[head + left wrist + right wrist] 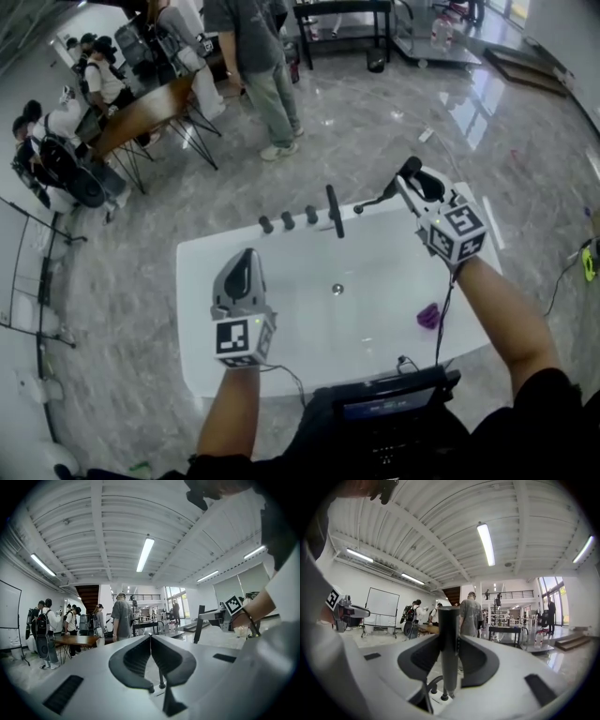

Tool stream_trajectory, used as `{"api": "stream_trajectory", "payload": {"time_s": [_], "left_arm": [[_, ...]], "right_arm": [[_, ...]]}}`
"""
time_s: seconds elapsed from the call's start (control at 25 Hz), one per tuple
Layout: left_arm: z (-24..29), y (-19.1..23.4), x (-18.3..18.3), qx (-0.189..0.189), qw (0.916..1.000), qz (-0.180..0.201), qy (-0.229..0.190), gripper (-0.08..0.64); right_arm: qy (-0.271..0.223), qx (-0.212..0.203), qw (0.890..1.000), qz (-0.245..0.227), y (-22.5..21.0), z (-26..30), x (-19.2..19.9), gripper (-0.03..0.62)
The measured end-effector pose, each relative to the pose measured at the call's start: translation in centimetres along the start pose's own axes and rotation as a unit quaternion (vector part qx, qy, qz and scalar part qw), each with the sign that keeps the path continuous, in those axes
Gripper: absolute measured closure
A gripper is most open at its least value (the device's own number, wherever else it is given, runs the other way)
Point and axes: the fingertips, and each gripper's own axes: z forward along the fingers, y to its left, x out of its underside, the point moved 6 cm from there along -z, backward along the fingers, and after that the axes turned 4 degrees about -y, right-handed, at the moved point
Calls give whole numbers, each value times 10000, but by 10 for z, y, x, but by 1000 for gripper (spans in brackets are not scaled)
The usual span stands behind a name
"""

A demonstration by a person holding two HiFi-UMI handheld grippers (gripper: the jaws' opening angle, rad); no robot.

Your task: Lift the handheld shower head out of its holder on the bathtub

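Observation:
The handheld shower head [378, 200] is a slim dark grey wand. My right gripper [405, 183] is shut on it, above the far right corner of the white bathtub [202, 258]. In the right gripper view the wand [449, 620] stands upright between the pads, its hose [427, 685] curling away below. Black faucet knobs [288, 221] and a tall black post [334, 211] line the far rim. My left gripper [246, 258] hovers over the tub's left side with its jaws [150, 638] closed together on nothing. From the left gripper view, the wand [198, 623] shows at the right.
A purple object [428, 315] lies in the tub near the drain [337, 289]. A dark device [389, 403] sits at the near rim. Several people gather round a wooden table [150, 108] at the back left, and one person [258, 66] stands behind the tub.

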Motion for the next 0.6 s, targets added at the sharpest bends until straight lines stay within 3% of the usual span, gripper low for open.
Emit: {"api": "stream_trajectory", "payload": {"time_s": [0.6], "left_arm": [[-28, -5, -36, -117, 9997, 6, -214, 546]], "right_arm": [[-526, 137, 9985, -58, 10, -62, -69, 454]]}}
